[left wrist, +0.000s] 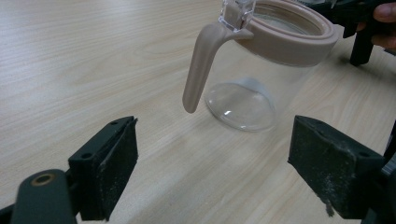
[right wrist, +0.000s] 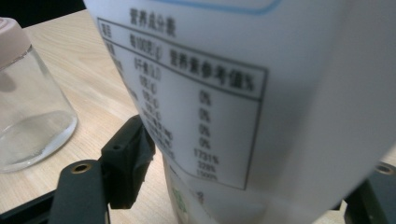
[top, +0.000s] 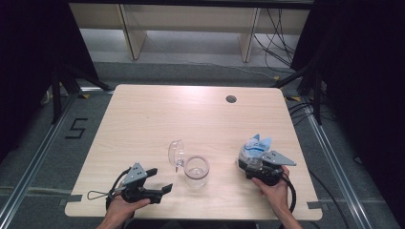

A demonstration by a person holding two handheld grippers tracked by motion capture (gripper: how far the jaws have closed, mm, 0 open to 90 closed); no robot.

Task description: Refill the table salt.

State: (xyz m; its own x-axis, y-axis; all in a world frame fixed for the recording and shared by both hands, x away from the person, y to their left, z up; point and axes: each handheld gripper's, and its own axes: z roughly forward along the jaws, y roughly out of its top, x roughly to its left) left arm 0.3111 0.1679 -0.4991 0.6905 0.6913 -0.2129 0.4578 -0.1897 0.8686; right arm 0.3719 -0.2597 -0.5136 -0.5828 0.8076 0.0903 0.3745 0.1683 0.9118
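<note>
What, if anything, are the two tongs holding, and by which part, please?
The right tongs straddle the white pouch near its base; the left tongs hold nothing.

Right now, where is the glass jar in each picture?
High view: the glass jar stands low in the middle of the table, its clear lid flipped open to the left.
Left gripper view: upper middle to right, beyond the open jaws, pinkish rim on top.
Right gripper view: far left edge, beside the white packet.
Shared landmark: the jar's pinkish rim, on the pale wood tabletop.
</note>
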